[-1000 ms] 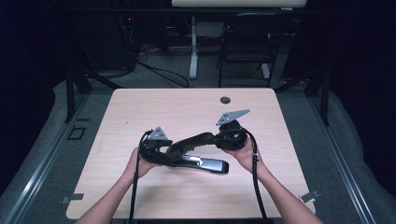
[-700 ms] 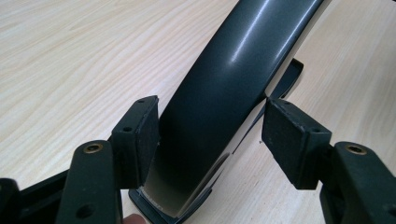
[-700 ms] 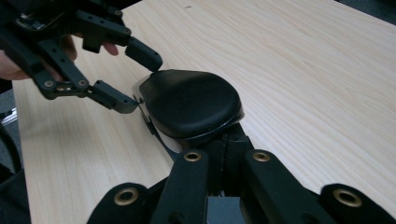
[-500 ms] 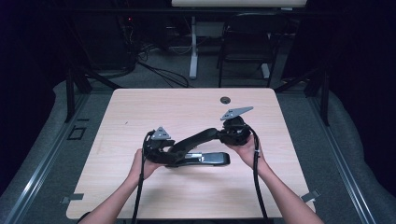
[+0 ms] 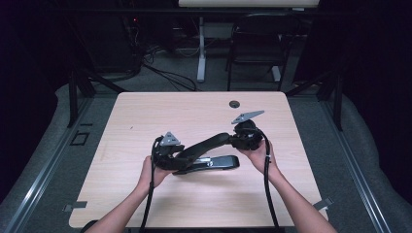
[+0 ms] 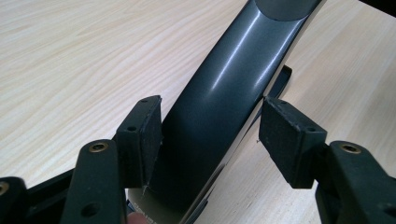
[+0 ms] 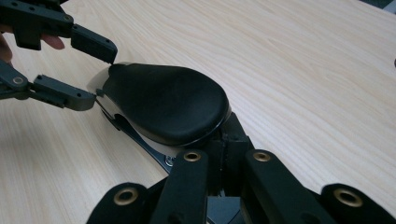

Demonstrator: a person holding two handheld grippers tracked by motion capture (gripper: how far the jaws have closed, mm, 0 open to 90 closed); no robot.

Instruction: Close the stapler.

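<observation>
1. Stapler (image 5: 206, 158): a large black desk stapler, lying on the pale wooden table (image 5: 194, 111) near its middle, between my two hands. Its base rests flat on the wood; its long curved top arm (image 6: 224, 93) rises at a slant from my left side up toward my right.

2. My left gripper (image 5: 167, 155): at the low, hinge end of the stapler. In the left gripper view the glossy arm runs up between the two black pads (image 6: 289, 135). The pad on that view's left touches the arm's edge; the other stands just clear of it. The jaws have just been closing, and the arm is between them, but they do not yet clamp it from both sides.

3. My right gripper (image 5: 243, 138): at the raised end of the arm. In the right gripper view its jaws are drawn fully together under the rounded black head (image 7: 163, 102), which lies over their tips. I cannot tell whether they nip any part of it.

4. My left gripper (image 7: 93, 74), seen from the right gripper view: its two jaw tips stand either side of the arm's far end.

5. Small dark round grommet (image 5: 234, 103), set in the table's far edge, well apart from the stapler.
</observation>
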